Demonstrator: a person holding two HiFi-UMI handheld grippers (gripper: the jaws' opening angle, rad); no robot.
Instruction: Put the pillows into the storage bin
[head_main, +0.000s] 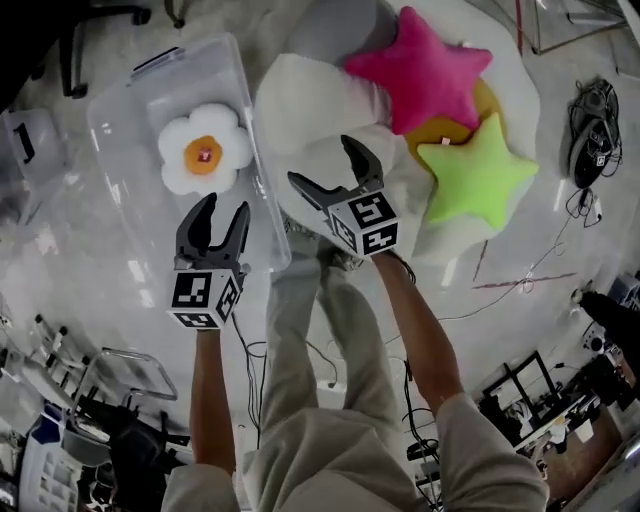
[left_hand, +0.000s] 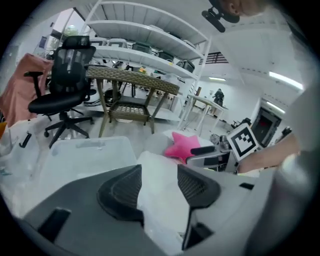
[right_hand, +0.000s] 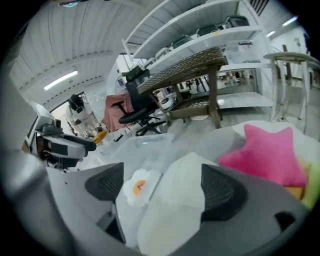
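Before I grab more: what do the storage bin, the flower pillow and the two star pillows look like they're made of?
storage bin: probably hard plastic, clear and glossy, with see-through walls that catch glints.
flower pillow: soft matte plush, stuffed, with puffy white petals and an orange centre.
pink star pillow and green star pillow: the same stuffed plush look, with rounded swollen arms and no sheen.
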